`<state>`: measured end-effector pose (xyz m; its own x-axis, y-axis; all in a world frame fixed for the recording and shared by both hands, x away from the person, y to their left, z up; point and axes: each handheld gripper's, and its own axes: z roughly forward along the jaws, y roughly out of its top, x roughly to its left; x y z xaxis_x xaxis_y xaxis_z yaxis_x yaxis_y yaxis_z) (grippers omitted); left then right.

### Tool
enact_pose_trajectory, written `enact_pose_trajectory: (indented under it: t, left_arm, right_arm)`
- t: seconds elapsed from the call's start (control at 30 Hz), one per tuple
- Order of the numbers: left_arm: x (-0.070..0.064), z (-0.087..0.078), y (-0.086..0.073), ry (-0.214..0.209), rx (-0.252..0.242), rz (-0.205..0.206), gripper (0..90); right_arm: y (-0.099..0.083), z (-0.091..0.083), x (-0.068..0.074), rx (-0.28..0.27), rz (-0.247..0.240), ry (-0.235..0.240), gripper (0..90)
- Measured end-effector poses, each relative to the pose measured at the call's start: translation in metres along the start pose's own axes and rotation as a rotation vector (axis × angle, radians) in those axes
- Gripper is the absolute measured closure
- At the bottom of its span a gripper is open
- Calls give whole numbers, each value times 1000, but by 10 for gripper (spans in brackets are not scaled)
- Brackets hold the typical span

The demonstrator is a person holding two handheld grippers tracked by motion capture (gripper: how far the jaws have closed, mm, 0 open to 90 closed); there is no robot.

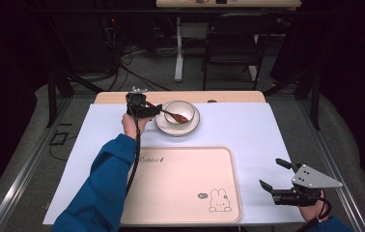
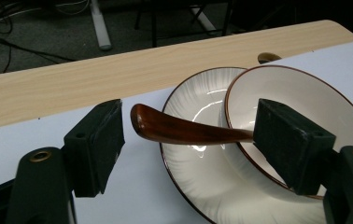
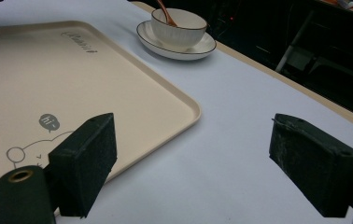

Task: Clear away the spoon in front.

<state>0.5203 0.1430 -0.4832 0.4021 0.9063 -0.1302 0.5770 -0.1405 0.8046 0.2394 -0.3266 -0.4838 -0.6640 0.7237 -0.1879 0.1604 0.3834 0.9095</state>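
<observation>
At the far side of the surface [image 1: 248, 130], which is covered by a pale sheet, a white bowl [image 1: 179, 111] sits on a white saucer [image 1: 192, 126] with a dark rim, and a brown wooden spoon [image 1: 175, 115] lies in the bowl with its handle sticking out over the rim toward the left. The left tool [image 1: 154, 109] is held just beside the bowl, and in the left gripper view its two jaws stand released, one on each side of the spoon handle [image 2: 179, 128], with a clear gap between the left jaw and the handle tip; whether the right jaw touches the handle cannot be told. A blue sleeve [image 1: 98, 193] reaches up from the bottom edge to that hand. In front of the saucer lies a large cream tray [image 1: 180, 179] with a rabbit drawing [image 1: 219, 200] near its right front corner. The right tool [image 1: 273, 175] is held near the right front edge of the surface, well apart from the bowl and just beside the tray; its jaws are spread wide with nothing between them, the tray corner and the pale sheet visible beyond them in the right gripper view.
</observation>
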Motion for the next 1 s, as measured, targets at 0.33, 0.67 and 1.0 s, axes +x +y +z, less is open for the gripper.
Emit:
enact_pose_trajectory:
  t: [0.33, 0.67, 1.0]
  left_arm:
    - [4, 8, -2, -1, 1, -59, 368]
    - [4, 10, -5, -21, -20, -77, 494]
    - [6, 10, -8, -42, -35, -90, 534]
  right_arm:
    - [0, 0, 0, 1, 3, 0, 141]
    - [0, -1, 0, 2, 1, -1, 141]
    - [0, -1, 0, 3, 1, -2, 141]
